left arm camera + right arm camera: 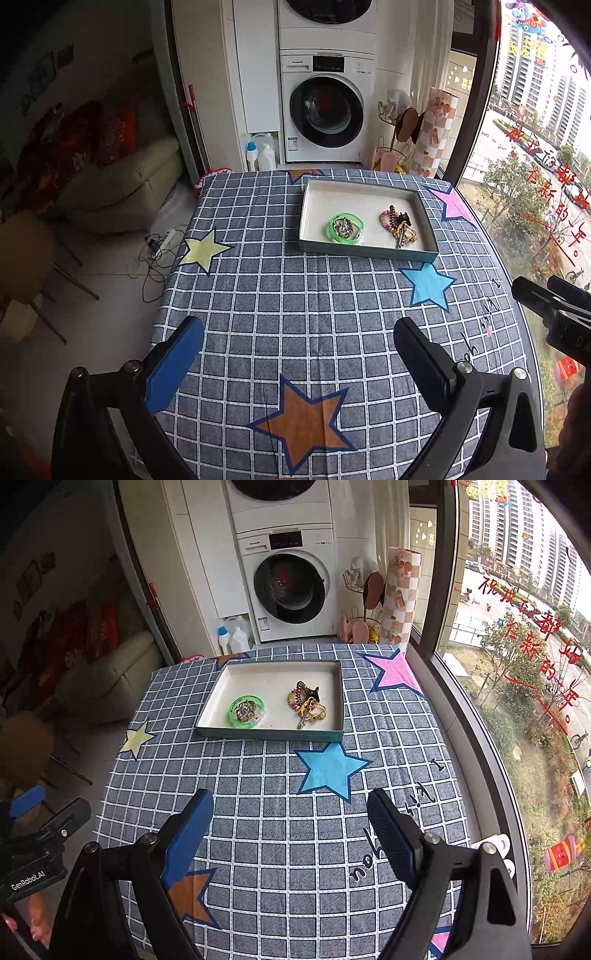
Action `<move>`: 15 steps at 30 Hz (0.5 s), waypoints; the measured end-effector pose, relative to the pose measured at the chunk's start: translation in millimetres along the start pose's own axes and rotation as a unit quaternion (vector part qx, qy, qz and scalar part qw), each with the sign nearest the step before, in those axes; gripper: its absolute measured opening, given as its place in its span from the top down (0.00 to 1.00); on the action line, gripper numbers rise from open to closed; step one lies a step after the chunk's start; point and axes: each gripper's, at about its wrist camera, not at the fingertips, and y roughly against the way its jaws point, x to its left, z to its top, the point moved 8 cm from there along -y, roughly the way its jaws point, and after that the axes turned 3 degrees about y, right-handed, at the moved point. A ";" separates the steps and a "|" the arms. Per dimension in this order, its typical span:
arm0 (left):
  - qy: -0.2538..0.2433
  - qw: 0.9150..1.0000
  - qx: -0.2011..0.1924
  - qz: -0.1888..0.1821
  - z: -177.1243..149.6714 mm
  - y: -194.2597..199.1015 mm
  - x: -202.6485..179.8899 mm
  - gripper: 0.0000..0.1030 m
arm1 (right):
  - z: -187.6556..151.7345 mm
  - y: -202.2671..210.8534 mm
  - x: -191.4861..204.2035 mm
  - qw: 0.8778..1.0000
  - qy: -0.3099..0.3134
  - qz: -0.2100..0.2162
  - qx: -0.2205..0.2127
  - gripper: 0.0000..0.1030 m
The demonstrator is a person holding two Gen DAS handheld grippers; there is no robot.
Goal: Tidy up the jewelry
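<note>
Jewelry is lying in two small heaps inside a shallow rectangular tray [271, 734] with a pale, grainy floor and thin grey-green walls, sitting on the far half of the table. Nearest, the left gripper [299, 354] and right gripper [290, 827] are hovering over the tablecloth [288, 849], a denim-look grey fabric crossed by white grid lines and printed with coloured stars; both are standing wide apart with ribbed blue pads, holding and touching nothing. Farther on, in the tray, a glossy green bangle [246, 711] is ringing a small sparkly piece, and beside it, apart, a beaded bracelet [292, 700] is tangling with gold chain [314, 710]. Beyond, a white washing machine [291, 587] is standing.
</note>
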 end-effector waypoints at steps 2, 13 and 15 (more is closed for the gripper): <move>-0.002 1.000 -0.004 0.000 1.4 2.9 -0.5 0.00 | 2.0 3.0 -0.4 1.000 0.000 0.000 -0.004 0.15; -0.010 1.000 -0.018 -0.005 4.3 17.5 -5.5 0.00 | 6.4 20.4 -2.5 1.000 0.002 -0.008 -0.018 0.15; -0.012 1.000 -0.020 -0.006 4.4 20.0 -6.8 0.00 | 6.5 23.9 -1.6 1.000 0.004 -0.009 -0.020 0.15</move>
